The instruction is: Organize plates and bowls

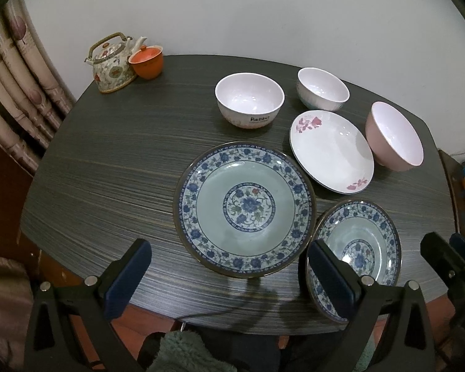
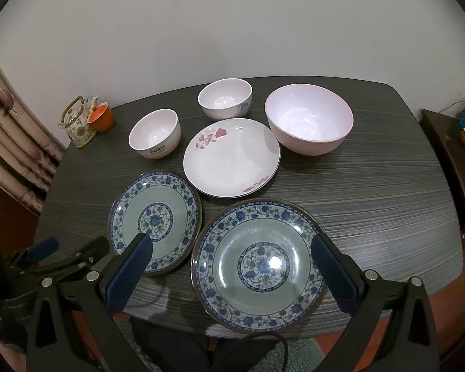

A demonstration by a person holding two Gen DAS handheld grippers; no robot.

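Six dishes stand apart on the dark surface [image 2: 372, 210]: two blue plates at the near edge, the left plate [image 1: 245, 209] and the right plate [image 2: 259, 265], a white plate [image 2: 231, 158] behind them, and three bowls at the back, the lettered bowl [image 2: 155, 133], the small bowl [image 2: 224, 99] and the pink bowl [image 2: 308, 119]. Left claw [image 1: 229, 274] and right claw [image 2: 232, 269] are both wide open and hold nothing, each above the near edge. A teapot [image 1: 111, 65] and an orange cup [image 1: 147, 62] touch at the far left corner.
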